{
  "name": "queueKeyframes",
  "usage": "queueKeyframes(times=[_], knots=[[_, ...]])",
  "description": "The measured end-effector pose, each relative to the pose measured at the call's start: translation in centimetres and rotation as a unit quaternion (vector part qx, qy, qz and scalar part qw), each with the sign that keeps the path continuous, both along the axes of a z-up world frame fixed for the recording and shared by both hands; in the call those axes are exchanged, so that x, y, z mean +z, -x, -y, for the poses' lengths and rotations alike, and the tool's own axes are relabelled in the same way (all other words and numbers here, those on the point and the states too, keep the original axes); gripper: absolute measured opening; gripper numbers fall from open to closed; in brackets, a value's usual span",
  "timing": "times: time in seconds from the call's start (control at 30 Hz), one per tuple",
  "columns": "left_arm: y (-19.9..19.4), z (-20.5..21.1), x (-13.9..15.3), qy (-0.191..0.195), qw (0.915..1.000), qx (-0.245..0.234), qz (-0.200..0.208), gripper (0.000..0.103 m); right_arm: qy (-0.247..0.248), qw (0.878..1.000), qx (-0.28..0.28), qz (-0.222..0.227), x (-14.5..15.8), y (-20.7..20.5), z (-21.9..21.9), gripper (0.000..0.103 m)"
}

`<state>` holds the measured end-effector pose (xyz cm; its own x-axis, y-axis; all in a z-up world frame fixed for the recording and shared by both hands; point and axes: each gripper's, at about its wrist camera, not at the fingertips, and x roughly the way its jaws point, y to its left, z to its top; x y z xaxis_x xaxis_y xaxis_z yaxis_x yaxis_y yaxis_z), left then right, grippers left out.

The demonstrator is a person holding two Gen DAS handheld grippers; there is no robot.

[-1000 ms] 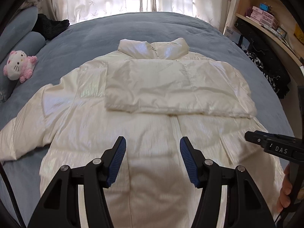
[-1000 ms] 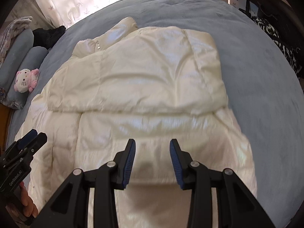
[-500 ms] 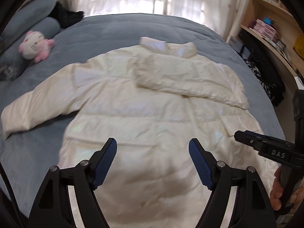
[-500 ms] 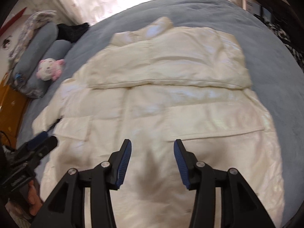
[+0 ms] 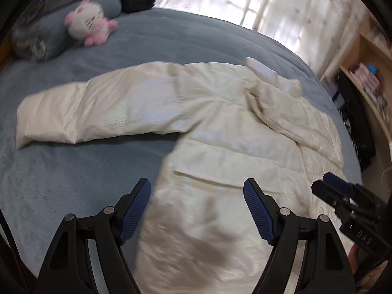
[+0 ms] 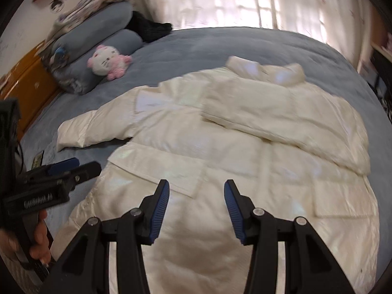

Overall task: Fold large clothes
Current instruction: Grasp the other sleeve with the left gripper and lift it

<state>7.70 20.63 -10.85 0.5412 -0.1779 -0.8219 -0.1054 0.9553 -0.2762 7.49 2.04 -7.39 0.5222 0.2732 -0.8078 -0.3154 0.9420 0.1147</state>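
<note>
A cream puffer jacket lies front up on the blue bed. One sleeve stretches out flat to the left, and the other sleeve is folded across the chest. My left gripper hovers open over the jacket's lower left edge, holding nothing. In the right wrist view the jacket fills the middle, its collar at the far end. My right gripper hangs open above the lower body near a pocket flap, also holding nothing. Each gripper shows at the edge of the other's view.
A pink and white plush toy and grey bolster pillows lie at the bed's far left, by an orange headboard. Curtains hang behind the bed. A wooden shelf and dark clothing stand along the right side.
Both grippers have swung toward the jacket's left side, so the outstretched sleeve now shows in full. The left jaws have spread wider and the right jaws slightly wider. The jacket lies as before.
</note>
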Motion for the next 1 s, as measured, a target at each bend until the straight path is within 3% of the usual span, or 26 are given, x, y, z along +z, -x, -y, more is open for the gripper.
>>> queueKeyframes(times=[0.17, 0.33, 0.47, 0.57, 0.7, 0.8, 0.87, 0.93, 1.0], knots=[[-1.7, -5.4, -2.7, 0.059, 0.9981, 0.015, -0.008, 0.077, 0.007, 1.0, 0.016, -0.002, -1.3, -2.4, -4.2, 0.047], [-3.3, -11.1, -5.9, 0.146, 0.9875, 0.058, -0.005, 0.077, 0.009, 1.0, 0.023, -0.019, -2.6, -5.1, -7.6, 0.047], [-4.2, -15.4, -8.6, 0.206, 0.9721, 0.112, -0.003, 0.076, 0.008, 0.999, 0.025, -0.018, -3.2, -6.8, -9.4, 0.047], [-4.5, -18.3, -10.7, 0.252, 0.9553, 0.154, 0.0, 0.076, 0.004, 0.999, 0.024, -0.024, -3.8, -7.9, -10.3, 0.047], [-4.8, -21.0, -12.1, 0.281, 0.9376, 0.203, 0.022, 0.073, 0.006, 0.999, 0.027, -0.035, -4.8, -9.0, -11.1, 0.046], [-5.4, -23.0, -12.3, 0.267, 0.9284, 0.257, 0.026, 0.058, 0.007, 0.999, 0.027, -0.043, -5.6, -9.5, -11.0, 0.046], [-6.0, -23.8, -12.0, 0.244, 0.9279, 0.281, 0.025, 0.023, 0.006, 0.998, 0.026, -0.05, -6.1, -9.6, -10.8, 0.046], [-6.9, -23.9, -11.3, 0.22, 0.9352, 0.277, 0.026, 0.011, 0.0, 0.998, 0.025, -0.058, -6.6, -9.7, -10.6, 0.047], [-7.7, -23.0, -9.2, 0.175, 0.9469, 0.266, 0.041, 0.007, -0.006, 0.998, 0.022, -0.063, -6.8, -9.6, -10.3, 0.046]])
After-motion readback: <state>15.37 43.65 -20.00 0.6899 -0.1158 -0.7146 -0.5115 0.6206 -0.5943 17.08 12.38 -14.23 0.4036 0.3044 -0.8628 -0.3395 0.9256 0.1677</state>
